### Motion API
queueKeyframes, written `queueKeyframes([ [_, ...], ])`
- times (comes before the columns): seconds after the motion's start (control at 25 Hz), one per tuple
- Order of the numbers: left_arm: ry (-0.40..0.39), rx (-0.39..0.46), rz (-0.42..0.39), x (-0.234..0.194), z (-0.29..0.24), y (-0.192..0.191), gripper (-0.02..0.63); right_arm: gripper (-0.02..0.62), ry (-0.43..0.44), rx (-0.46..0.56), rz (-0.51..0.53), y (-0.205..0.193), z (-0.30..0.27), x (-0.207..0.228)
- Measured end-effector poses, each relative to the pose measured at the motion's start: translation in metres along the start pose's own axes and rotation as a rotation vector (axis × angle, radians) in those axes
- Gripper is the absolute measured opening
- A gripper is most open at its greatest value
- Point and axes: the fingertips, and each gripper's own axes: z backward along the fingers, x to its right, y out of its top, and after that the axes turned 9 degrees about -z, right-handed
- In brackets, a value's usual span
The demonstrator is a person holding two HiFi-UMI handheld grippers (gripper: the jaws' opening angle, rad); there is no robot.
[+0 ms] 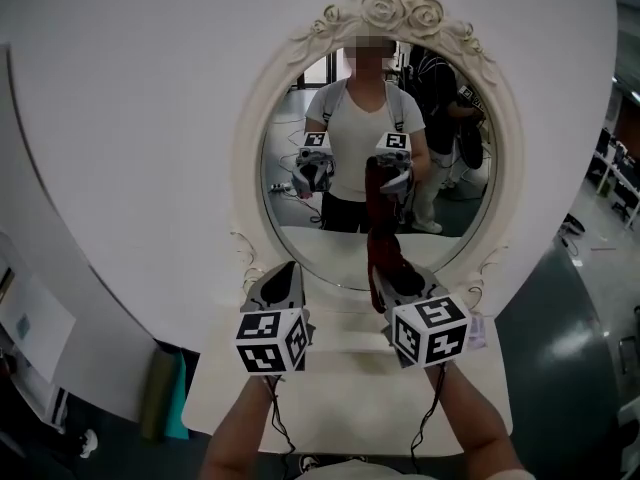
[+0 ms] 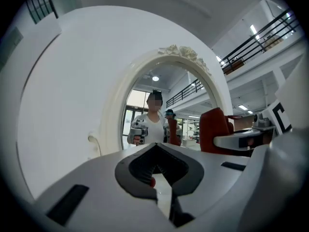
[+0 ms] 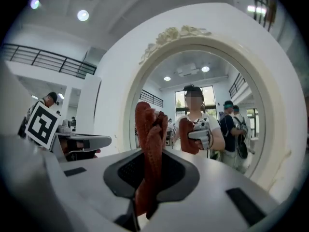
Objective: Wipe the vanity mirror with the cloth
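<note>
An oval vanity mirror (image 1: 340, 138) in a cream frame topped with carved roses (image 1: 400, 8) stands upright at the back of a white table (image 1: 340, 398). My right gripper (image 1: 400, 273) is shut on a dark red cloth (image 1: 381, 230), which sticks up in front of the lower glass; whether it touches the glass is unclear. In the right gripper view the cloth (image 3: 150, 144) rises from between the jaws of the right gripper (image 3: 152, 151), with the mirror (image 3: 212, 95) just ahead. My left gripper (image 1: 283, 270) hovers beside it, jaws together and empty, pointing at the mirror (image 2: 188, 110).
A large round white panel (image 1: 140, 118) backs the mirror. A teal and olive object (image 1: 165, 393) hangs off the table's left side. A small packet (image 1: 478, 330) lies at the table's right edge. The glass reflects the person holding the grippers and a bystander.
</note>
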Motion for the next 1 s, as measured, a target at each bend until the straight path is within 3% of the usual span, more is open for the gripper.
queueKeyframes([
  [0.28,-0.021,0.126,-0.037,-0.046,-0.013,0.106,0.011,0.06,-0.098,0.045,0.445,0.124,-0.03,-0.036],
  [0.48,0.001,0.16,-0.088,-0.077,-0.021,0.161,0.011,0.06,-0.267,0.062,0.764,0.192,-0.052,-0.052],
  [0.64,0.028,0.156,-0.152,-0.091,-0.026,0.183,0.011,0.06,-0.431,0.061,0.977,0.229,-0.073,-0.064],
  [0.76,0.025,0.146,-0.148,-0.097,-0.029,0.183,0.011,0.06,-0.49,0.052,1.048,0.237,-0.088,-0.069],
  [1.0,0.026,0.107,-0.115,-0.112,-0.033,0.157,0.011,0.06,-0.503,0.031,1.12,0.22,-0.109,-0.076],
])
